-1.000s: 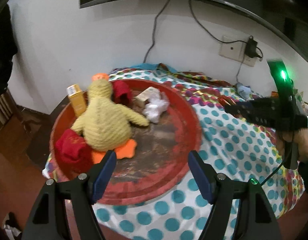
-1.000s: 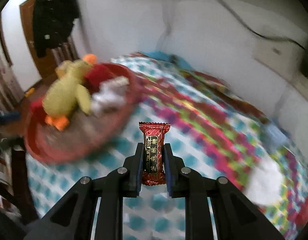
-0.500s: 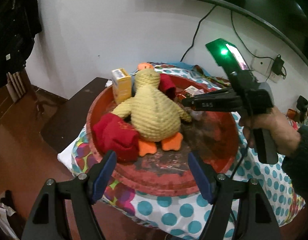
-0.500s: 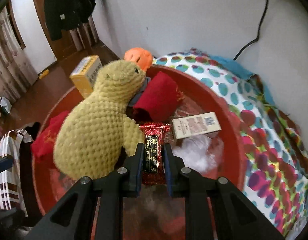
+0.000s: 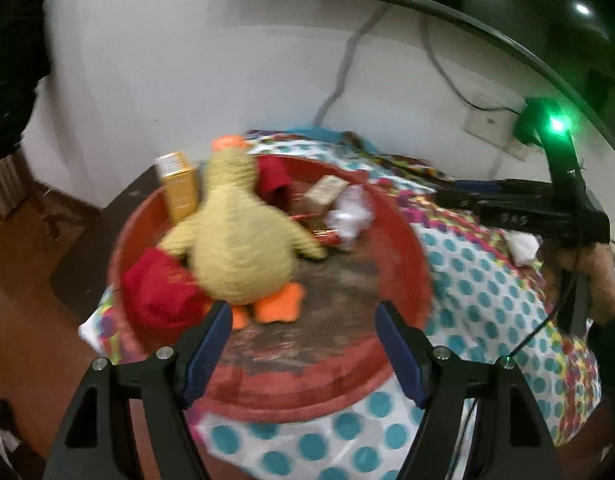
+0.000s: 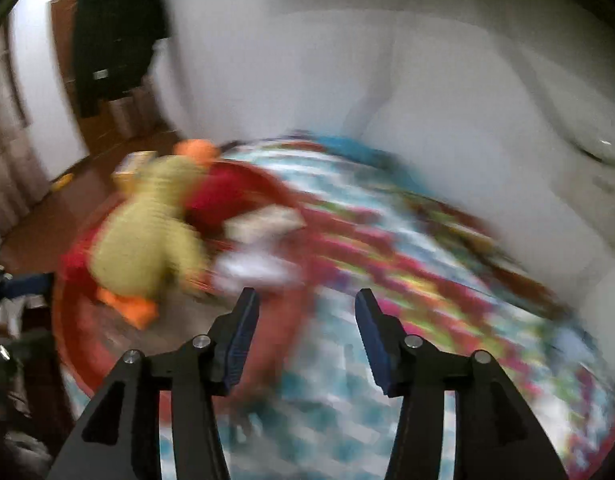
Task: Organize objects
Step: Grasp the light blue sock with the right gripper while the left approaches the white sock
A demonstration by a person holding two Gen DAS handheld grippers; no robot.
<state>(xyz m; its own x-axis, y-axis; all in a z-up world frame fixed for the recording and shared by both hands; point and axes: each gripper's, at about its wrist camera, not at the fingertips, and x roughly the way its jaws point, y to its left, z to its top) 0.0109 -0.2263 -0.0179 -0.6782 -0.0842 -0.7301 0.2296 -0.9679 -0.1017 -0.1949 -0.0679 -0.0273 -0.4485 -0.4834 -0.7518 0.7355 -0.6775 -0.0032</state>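
My left gripper (image 5: 303, 344) hangs over the near rim of the round red tray (image 5: 403, 240), its jaws spread wide with nothing between them. The tray sits at the left end of the tabletop, on a polka-dot cloth (image 5: 479, 300) that drapes over the near edge; beyond the tray's left side the bare dark tabletop corner (image 5: 87, 256) shows, with the wooden floor below. The right half of the cloth is mostly open room, and my right hand (image 5: 603, 280) holds my right gripper (image 6: 305, 332) out above it, close to the white wall behind. Its jaws are opening and they hold nothing; through them I see only the blurred tray rim and cloth. Inside the tray a yellow knitted duck (image 5: 239, 252) lies face down across the left half, orange feet toward me. A red cloth bundle (image 5: 159, 300) touches its left flank, and a yellow carton (image 5: 179, 192) stands upright by its far left shoulder. Another red cloth (image 5: 273, 180) lies beside its head. To the duck's right a red candy wrapper (image 5: 325, 234) lies in the tray just beside the wing, next to a small pale box (image 5: 325, 194) and a crumpled white bag (image 5: 351, 216). The near right part of the tray floor is bare.
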